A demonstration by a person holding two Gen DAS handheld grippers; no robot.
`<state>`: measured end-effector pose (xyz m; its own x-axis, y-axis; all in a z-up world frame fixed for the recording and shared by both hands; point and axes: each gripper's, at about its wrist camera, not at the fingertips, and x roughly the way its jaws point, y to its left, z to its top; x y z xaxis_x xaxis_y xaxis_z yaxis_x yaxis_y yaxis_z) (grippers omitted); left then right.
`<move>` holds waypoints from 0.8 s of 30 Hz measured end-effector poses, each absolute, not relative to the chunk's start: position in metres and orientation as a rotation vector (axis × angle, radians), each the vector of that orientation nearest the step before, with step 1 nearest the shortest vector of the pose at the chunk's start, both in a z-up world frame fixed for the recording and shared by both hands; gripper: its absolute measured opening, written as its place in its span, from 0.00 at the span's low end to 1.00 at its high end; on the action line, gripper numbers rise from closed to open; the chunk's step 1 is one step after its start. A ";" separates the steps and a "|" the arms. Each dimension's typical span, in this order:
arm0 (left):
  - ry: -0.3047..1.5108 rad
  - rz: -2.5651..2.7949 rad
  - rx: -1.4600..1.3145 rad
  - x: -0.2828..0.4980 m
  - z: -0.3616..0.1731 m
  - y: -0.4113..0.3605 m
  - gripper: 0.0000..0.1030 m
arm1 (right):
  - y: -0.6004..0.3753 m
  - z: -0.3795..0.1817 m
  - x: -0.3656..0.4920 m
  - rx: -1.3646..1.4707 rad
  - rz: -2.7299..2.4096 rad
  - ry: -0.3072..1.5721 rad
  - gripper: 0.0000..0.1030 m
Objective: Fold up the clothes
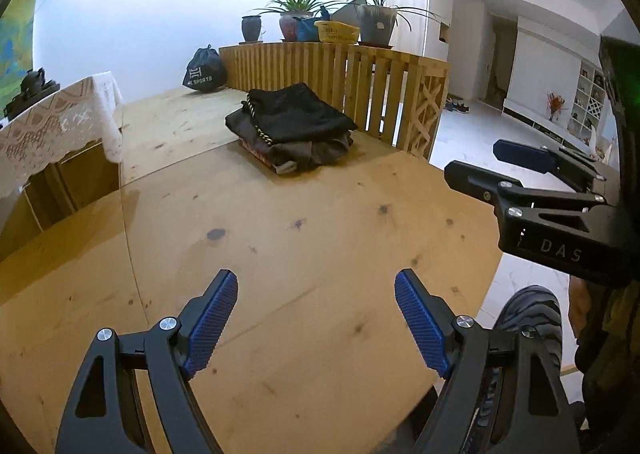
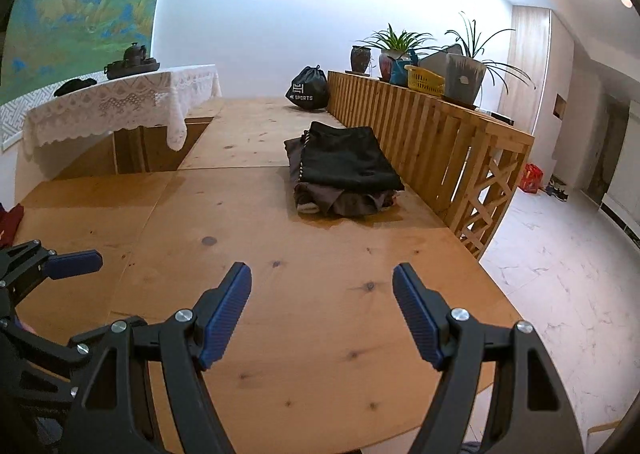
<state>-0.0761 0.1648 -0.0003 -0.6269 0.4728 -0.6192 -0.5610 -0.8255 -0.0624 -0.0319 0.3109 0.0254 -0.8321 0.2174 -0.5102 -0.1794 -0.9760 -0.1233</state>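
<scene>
A stack of folded dark clothes [image 1: 290, 129] lies on the wooden tabletop [image 1: 304, 254] by a slatted wooden railing; it also shows in the right wrist view [image 2: 344, 169]. My left gripper [image 1: 316, 294] is open and empty, hovering over bare wood well short of the stack. My right gripper [image 2: 322, 290] is open and empty over the table's near part; it also shows at the right of the left wrist view [image 1: 472, 161]. A dark red garment [image 2: 9, 223] peeks in at the far left edge of the right wrist view.
A slatted wooden railing [image 2: 432, 141] runs along the table's right side, topped with potted plants [image 2: 400, 49] and a yellow basket [image 2: 426, 82]. A black sports bag [image 2: 308, 87] sits at the far end. A lace-covered side table [image 2: 116, 105] stands left. White floor [image 2: 560, 274] lies right.
</scene>
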 end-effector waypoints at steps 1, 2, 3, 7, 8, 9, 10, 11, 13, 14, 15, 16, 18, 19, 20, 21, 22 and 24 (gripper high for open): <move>0.174 2.399 -0.862 -0.072 0.000 0.162 0.78 | 0.308 0.025 -0.028 -0.794 2.821 -0.109 0.71; 0.170 2.395 -0.863 -0.069 0.000 0.161 0.78 | 0.306 0.024 -0.026 -0.793 2.821 -0.112 0.71; 0.170 2.394 -0.860 -0.065 0.001 0.160 0.78 | 0.304 0.023 -0.023 -0.792 2.821 -0.113 0.71; 0.204 2.399 -0.836 -0.051 0.004 0.160 0.78 | 0.294 0.018 -0.016 -0.822 2.835 -0.115 0.71; 0.212 2.400 -0.831 -0.048 0.005 0.160 0.78 | 0.292 0.016 -0.014 -0.827 2.837 -0.115 0.71; 0.217 2.399 -0.828 -0.044 0.005 0.160 0.78 | 0.291 0.016 -0.012 -0.831 2.839 -0.112 0.71; 0.221 2.399 -0.826 -0.041 0.006 0.160 0.78 | 0.289 0.015 -0.011 -0.835 2.841 -0.110 0.71; 0.226 2.401 -0.825 -0.038 0.006 0.160 0.78 | 0.288 0.014 -0.009 -0.839 2.843 -0.107 0.71; 0.231 2.405 -0.822 -0.033 0.007 0.160 0.78 | 0.285 0.013 -0.006 -0.839 2.845 -0.111 0.71; 0.232 2.407 -0.821 -0.031 0.007 0.159 0.78 | 0.284 0.014 -0.004 -0.834 2.845 -0.116 0.71; 0.233 2.411 -0.821 -0.028 0.007 0.158 0.78 | 0.283 0.014 -0.003 -0.831 2.847 -0.119 0.71; 0.233 2.418 -0.819 -0.026 0.008 0.156 0.78 | 0.281 0.014 -0.002 -0.830 2.851 -0.120 0.71; 0.234 2.434 -0.815 -0.021 0.009 0.153 0.78 | 0.279 0.015 0.000 -0.829 2.862 -0.117 0.71; 0.235 2.442 -0.816 -0.019 0.009 0.150 0.78 | 0.278 0.015 0.001 -0.828 2.867 -0.118 0.71; 0.232 2.451 -0.819 -0.017 0.009 0.148 0.78 | 0.277 0.016 0.002 -0.826 2.871 -0.118 0.71; 0.226 2.457 -0.823 -0.016 0.009 0.145 0.78 | 0.276 0.016 0.003 -0.824 2.876 -0.119 0.71; 0.220 2.460 -0.828 -0.015 0.009 0.143 0.78 | 0.275 0.016 0.004 -0.824 2.880 -0.119 0.71; 0.212 2.466 -0.832 -0.013 0.009 0.137 0.78 | 0.272 0.016 0.005 -0.826 2.885 -0.122 0.71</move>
<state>-0.0130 0.1369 0.0089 -0.6735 0.4295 -0.6016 -0.5259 -0.8504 -0.0183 0.0052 0.2718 0.0162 -0.8400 0.1541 -0.5203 -0.1097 -0.9873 -0.1152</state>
